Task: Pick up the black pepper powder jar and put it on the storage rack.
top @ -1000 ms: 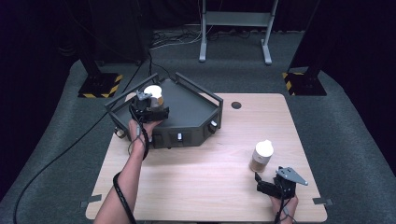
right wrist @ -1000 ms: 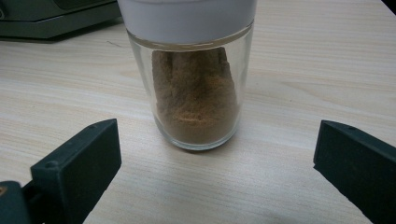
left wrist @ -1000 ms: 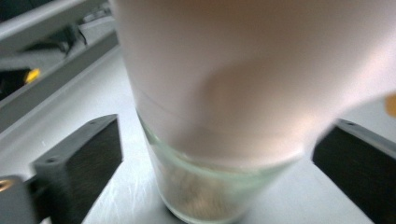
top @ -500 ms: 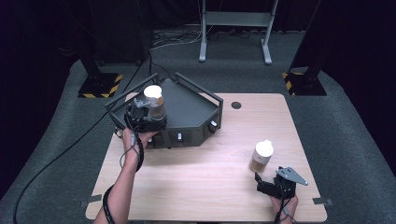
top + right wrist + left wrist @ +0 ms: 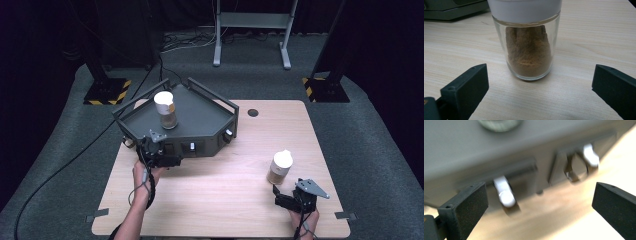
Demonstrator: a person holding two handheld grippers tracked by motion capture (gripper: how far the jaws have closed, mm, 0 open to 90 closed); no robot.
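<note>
A glass jar (image 5: 165,111) with a white lid and brown contents stands upright on the dark grey tray (image 5: 200,117); its base (image 5: 499,122) shows in the left gripper view. My left gripper (image 5: 158,151) (image 5: 541,205) is open and empty, just in front of the tray's front wall (image 5: 474,155), apart from that jar. A second jar (image 5: 280,167) (image 5: 530,47) of brown powder stands on the wooden table (image 5: 215,195). Just short of it my right gripper (image 5: 286,196) (image 5: 540,87) is open, its jaws wide on either side and not touching the glass.
The tray's front wall carries white toggle levers (image 5: 504,192) (image 5: 590,156) close ahead of the left jaws. Raised rails (image 5: 212,97) edge the tray. A round hole (image 5: 253,112) sits in the table's far side. Stands and cables (image 5: 90,145) lie on the floor beyond.
My left gripper let go of the jar on the tray and drew back toward the person, down to the tray's front wall. The right gripper and its jar have not moved.
</note>
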